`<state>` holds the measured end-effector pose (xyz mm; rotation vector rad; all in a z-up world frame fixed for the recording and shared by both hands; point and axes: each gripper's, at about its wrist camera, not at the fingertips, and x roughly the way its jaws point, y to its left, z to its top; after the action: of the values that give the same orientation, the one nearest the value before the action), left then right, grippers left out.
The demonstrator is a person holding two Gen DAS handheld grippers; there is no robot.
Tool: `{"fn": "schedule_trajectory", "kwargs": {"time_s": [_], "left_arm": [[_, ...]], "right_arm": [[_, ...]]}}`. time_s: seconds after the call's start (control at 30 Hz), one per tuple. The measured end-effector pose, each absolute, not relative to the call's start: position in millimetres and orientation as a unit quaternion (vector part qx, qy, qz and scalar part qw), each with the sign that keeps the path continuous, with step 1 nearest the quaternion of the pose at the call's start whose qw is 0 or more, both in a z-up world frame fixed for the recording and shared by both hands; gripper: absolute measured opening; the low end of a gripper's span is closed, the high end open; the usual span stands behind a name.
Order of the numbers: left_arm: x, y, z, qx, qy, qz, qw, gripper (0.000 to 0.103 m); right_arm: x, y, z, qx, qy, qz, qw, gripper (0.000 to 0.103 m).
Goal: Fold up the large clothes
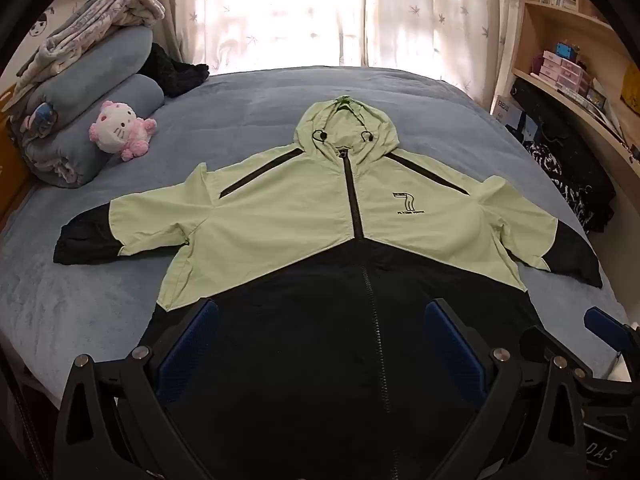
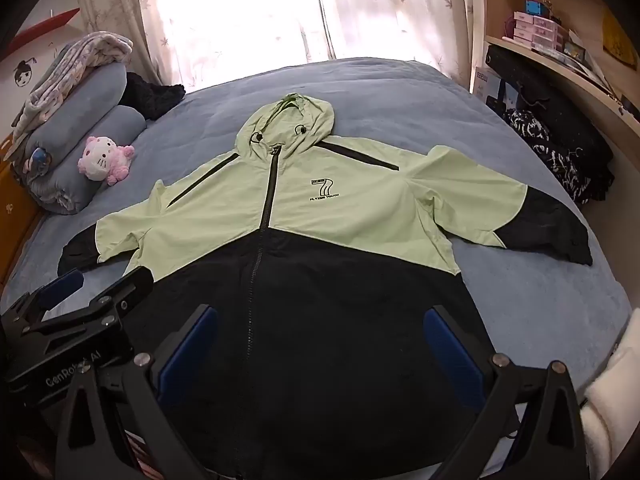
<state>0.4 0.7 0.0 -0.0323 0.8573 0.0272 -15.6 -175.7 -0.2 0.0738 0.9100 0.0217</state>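
Both grippers hang over the jacket's black hem, tilted downward: the left gripper and the right gripper each have jaws spread wide, pinching nothing. Black on black, the jacket hem is hard to make out and is cut off behind the fingers. It lies flat, zipped, sleeves outspread, on the blue bed.

One hooded jacket, light green over black, two sleeves spread, one zip, two hood cord stoppers. One blue bed. One pink-and-white plush cat, far left. Two rolled blue quilts stacked behind it, one patterned blanket on top. Two grippers: left gripper, right gripper.
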Motion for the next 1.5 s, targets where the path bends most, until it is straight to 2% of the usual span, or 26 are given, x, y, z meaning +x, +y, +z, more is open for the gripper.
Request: {"fn": "schedule_trajectory", "kwargs": {"time_s": [0.63, 0.9, 1.5], "left_arm": [[-13, 15, 1, -0.019, 0.411, 0.026, 0.911, 0.101], [-18, 17, 4, -0.012, 0.410, 0.026, 0.912, 0.095], [-23, 21, 6, -0.013, 0.412, 0.028, 0.911, 0.095]], "right_arm": [[-19, -156, 5, 0.020, 0.430, 0.013, 0.902, 0.103], [-21, -152, 3, 0.017, 0.431, 0.014, 0.902, 0.103], [-24, -147, 5, 0.012, 0.429, 0.017, 0.903, 0.103]]}}
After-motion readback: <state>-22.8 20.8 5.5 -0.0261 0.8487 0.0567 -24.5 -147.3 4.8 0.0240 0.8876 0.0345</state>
